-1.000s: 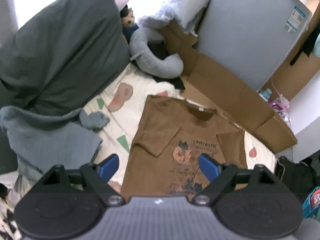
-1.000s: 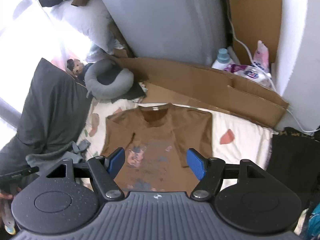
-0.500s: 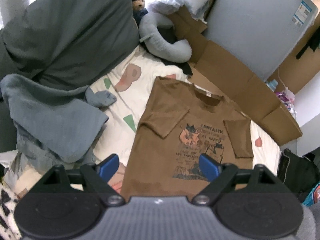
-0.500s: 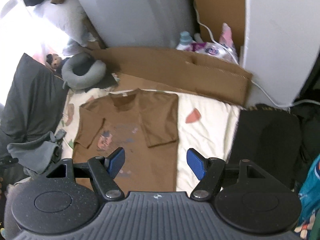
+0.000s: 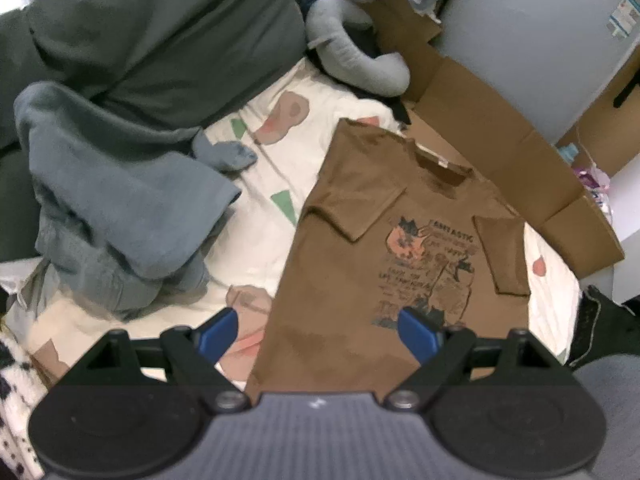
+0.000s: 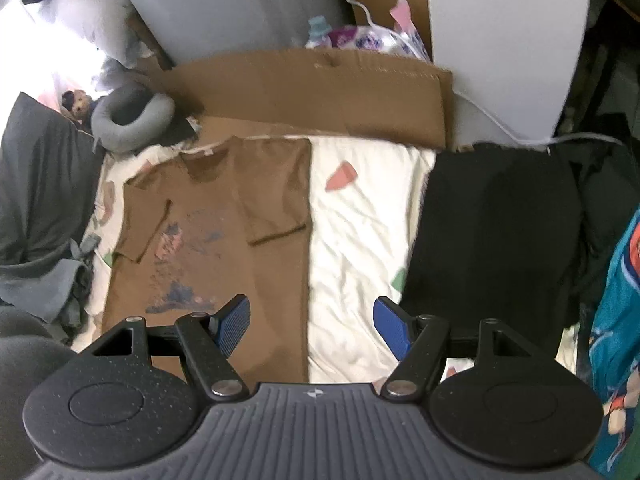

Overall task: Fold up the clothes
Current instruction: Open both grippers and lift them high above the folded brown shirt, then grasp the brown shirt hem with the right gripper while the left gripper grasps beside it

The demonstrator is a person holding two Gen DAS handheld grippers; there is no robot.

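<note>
Brown T-shirt (image 5: 404, 248) flat on bedsheet (image 6: 360, 240), both sleeves folded in. Left gripper (image 5: 318, 336) and right gripper (image 6: 312, 326) above its hem, jaws wide apart, empty.

bed (image 6: 360, 216) | brown T-shirt (image 6: 224, 216) flat | black garment (image 6: 492, 232) | grey clothes (image 5: 120, 208)

Brown T-shirt (image 5: 400, 240) with the word "FANTASTIC" atop its chest print, smaller print lines beneath it too blurred to read, white-and-blue label (image 5: 622, 16) on the grey panel beyond the T-shirt's collar, its text too small to read
</note>
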